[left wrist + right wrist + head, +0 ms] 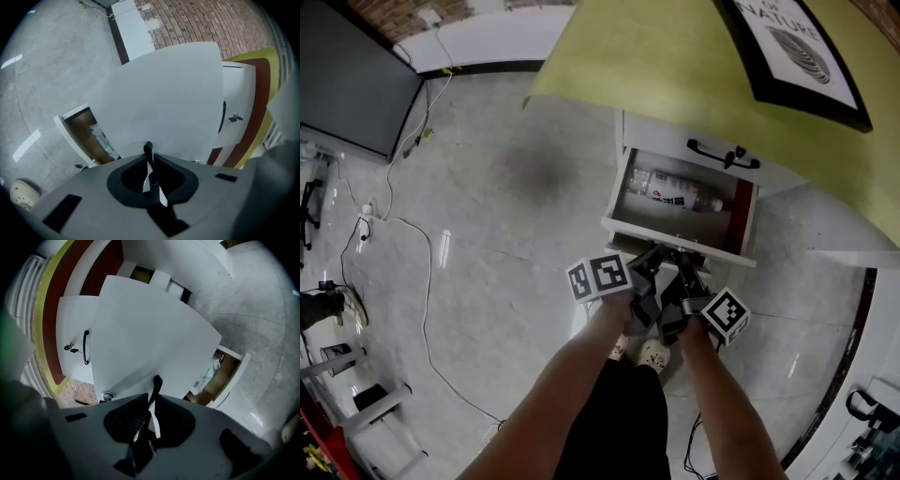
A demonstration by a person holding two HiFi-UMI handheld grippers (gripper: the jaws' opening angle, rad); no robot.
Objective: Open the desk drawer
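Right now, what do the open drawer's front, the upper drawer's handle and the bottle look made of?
Drawer front: white laminated or painted board, smooth with a low sheen; the core is not visible.
Upper handle: black bar, probably painted metal or plastic; can't tell which.
Bottle: clear plastic, with a see-through body and a printed label.

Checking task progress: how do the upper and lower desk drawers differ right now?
The upper drawer is shut; the lower drawer is pulled out. The lower drawer shows a bottle inside; the upper drawer's contents are hidden. The upper handle is free; the lower handle is clamped by the left gripper and right gripper. Both have white fronts and black handles.
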